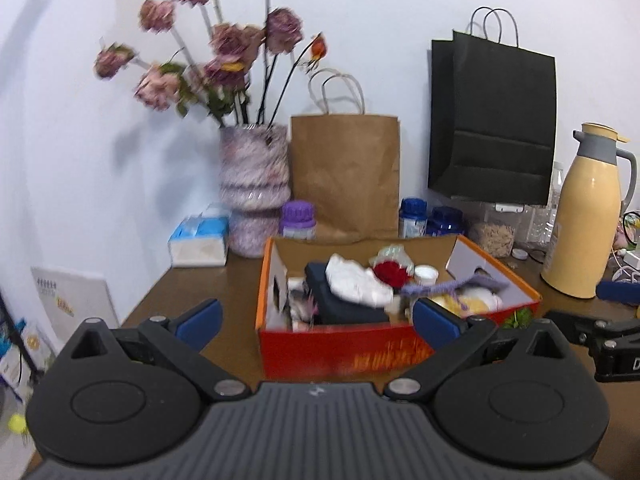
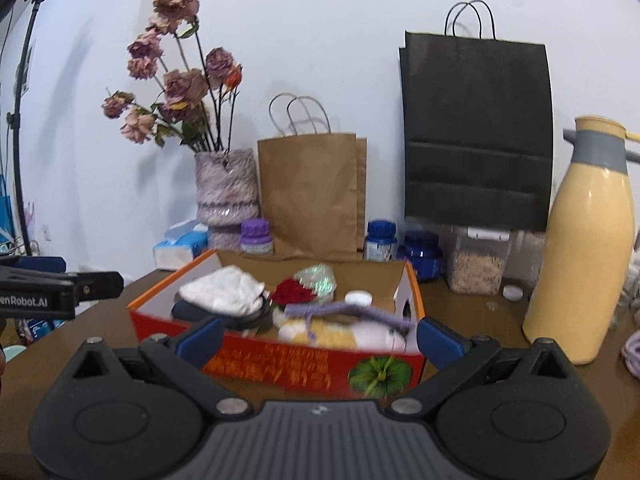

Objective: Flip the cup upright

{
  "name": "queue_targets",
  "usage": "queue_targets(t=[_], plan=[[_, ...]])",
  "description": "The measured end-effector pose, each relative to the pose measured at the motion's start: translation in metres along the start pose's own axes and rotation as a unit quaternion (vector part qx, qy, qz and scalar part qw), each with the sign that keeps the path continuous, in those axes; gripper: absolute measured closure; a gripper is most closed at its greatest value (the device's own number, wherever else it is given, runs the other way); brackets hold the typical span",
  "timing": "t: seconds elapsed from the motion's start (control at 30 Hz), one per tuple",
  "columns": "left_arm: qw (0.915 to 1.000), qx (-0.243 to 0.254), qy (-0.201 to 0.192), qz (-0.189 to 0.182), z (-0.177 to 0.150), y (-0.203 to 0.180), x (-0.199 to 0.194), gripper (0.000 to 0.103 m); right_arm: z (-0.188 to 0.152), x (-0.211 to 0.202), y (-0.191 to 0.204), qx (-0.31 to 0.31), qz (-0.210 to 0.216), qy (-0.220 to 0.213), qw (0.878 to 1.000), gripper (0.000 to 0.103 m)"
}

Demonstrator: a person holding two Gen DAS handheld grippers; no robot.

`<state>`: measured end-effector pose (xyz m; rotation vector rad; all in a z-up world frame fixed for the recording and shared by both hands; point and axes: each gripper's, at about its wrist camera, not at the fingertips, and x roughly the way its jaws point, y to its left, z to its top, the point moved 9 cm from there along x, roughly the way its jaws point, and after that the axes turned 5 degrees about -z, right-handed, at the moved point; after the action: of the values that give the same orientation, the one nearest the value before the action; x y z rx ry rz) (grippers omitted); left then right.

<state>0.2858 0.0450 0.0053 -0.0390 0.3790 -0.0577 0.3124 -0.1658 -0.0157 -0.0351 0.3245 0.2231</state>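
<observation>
Two grippers, both held above the near edge of a brown tabletop [image 1: 192,280]. Left gripper [image 1: 316,320]: blue-padded fingers spread wide, nothing between them. Right gripper [image 2: 320,338]: likewise spread wide and empty; its tip also shows at the right edge of the left wrist view.

One orange cardboard box [image 2: 280,364], open-topped, just beyond both grippers, holding white cloth [image 2: 224,290], a red item, purple yarn, and one small white round object [image 2: 358,298] that may be the cup; too small and blurred to say whether it is a cup or which way it stands.

Far row against the white wall, left to right: tissue pack [image 1: 199,236], vase of dried roses [image 1: 254,184], brown paper bag [image 1: 345,176], black paper bag [image 1: 493,120], clear container of flakes [image 2: 476,264], cream thermos jug [image 2: 586,240] at far right.
</observation>
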Motion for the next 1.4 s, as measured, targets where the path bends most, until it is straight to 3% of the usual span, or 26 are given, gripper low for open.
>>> queue_targets(t=[0.23, 0.43, 0.77, 1.4], plan=[[0.9992, -0.013, 0.037, 0.001, -0.038, 0.003, -0.027, 0.0, -0.041, -0.027, 0.004, 0.016, 0.003, 0.05, 0.999, 0.0], [0.999, -0.016, 0.042, -0.002, -0.05, 0.004, -0.051, 0.0, -0.059, -0.047, 0.013, 0.016, 0.007, 0.062, 0.998, 0.0], [0.9992, -0.013, 0.037, -0.005, -0.054, 0.0, -0.071, 0.0, -0.061, -0.068, 0.021, 0.015, 0.009, 0.057, 0.998, 0.0], [0.9988, -0.015, 0.044, -0.014, -0.058, -0.004, -0.075, 0.0, -0.06, -0.072, 0.023, 0.014, 0.01, 0.056, 0.998, 0.0]])
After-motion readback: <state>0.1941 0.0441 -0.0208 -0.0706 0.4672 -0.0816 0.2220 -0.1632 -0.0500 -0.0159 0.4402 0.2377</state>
